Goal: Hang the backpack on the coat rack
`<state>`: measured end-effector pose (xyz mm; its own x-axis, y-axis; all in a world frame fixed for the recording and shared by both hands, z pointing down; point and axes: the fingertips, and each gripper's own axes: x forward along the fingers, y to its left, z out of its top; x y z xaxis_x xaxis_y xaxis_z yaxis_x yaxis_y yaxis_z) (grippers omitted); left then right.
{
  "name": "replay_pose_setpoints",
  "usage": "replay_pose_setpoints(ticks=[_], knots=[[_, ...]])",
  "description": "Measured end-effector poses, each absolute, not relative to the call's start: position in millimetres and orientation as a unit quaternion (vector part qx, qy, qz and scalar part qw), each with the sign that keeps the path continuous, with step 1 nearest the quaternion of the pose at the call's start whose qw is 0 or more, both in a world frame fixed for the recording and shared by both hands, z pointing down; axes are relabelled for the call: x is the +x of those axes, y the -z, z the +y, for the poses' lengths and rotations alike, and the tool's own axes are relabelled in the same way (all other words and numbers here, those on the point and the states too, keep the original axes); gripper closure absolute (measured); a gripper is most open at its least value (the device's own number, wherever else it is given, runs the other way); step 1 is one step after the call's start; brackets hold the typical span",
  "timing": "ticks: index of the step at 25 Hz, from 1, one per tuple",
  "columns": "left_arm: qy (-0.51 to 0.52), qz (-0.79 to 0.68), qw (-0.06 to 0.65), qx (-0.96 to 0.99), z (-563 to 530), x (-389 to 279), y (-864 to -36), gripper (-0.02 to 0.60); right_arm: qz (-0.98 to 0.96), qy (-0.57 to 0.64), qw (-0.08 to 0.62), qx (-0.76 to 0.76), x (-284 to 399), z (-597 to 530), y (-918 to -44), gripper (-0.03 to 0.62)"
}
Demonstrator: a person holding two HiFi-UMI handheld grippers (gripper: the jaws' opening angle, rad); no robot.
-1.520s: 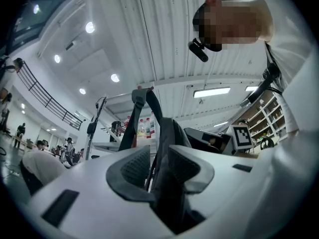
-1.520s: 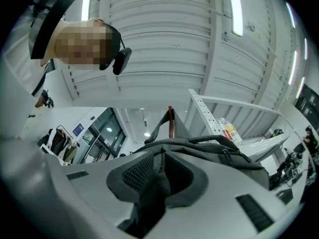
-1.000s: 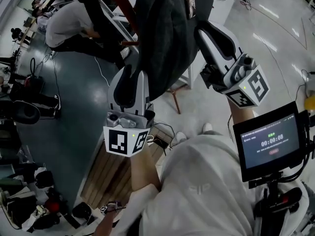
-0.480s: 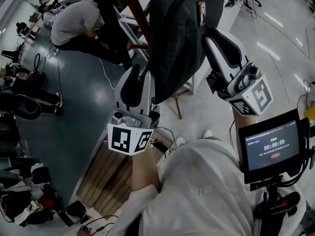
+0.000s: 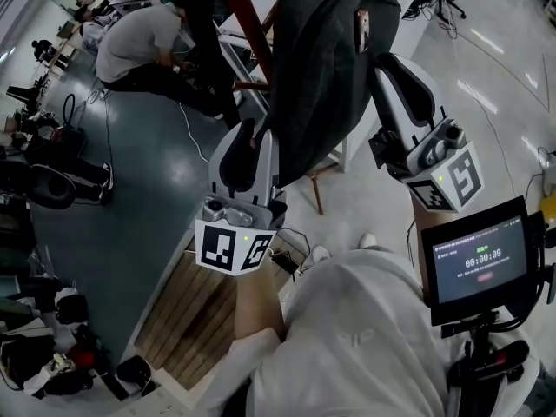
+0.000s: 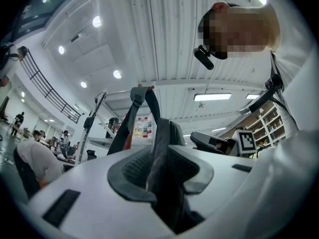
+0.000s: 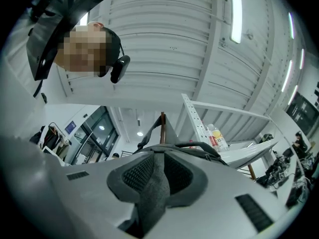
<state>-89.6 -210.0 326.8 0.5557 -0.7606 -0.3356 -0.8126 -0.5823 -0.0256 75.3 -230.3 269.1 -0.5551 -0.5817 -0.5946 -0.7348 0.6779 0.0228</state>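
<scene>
A dark grey backpack (image 5: 321, 68) hangs in the air beside the red-brown coat rack pole (image 5: 248, 24). My left gripper (image 5: 254, 135) grips its lower left edge. In the left gripper view a fold of the backpack fabric (image 6: 158, 148) runs between the pads, the jaws of my left gripper (image 6: 159, 166) are closing on it, and a strap (image 6: 137, 96) rises above. My right gripper (image 5: 384, 66) holds the bag's right side. In the right gripper view, grey fabric (image 7: 154, 193) is pinched in my right gripper (image 7: 155, 172), with the rack pole (image 7: 162, 128) behind it.
A person (image 5: 139, 46) bends over at the far left by desks and cables. A small monitor (image 5: 482, 254) on a stand sits at my right. A wooden pallet (image 5: 195, 320) lies below my left arm. A white shelf with bottles (image 7: 217, 136) stands near the rack.
Both grippers keep their hold on the backpack. The bag and grippers sit slightly further right in the head view, and the monitor's timer has started counting.
</scene>
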Motion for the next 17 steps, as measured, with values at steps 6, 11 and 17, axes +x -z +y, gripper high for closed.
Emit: replay_pose_setpoints(ticks=[6, 11, 17], knots=[[-0.159, 0.452, 0.075, -0.875, -213, -94, -329, 0.491, 0.868, -0.133, 0.279, -0.388, 81, -233, -275, 0.520], [-0.165, 0.453, 0.072, -0.873, -214, -96, -328, 0.492, 0.869, -0.151, 0.272, -0.385, 75, -231, -270, 0.520], [-0.164, 0.454, 0.072, -0.873, -214, -95, -330, 0.494, 0.867, -0.130, 0.274, -0.396, 83, -235, -280, 0.520]])
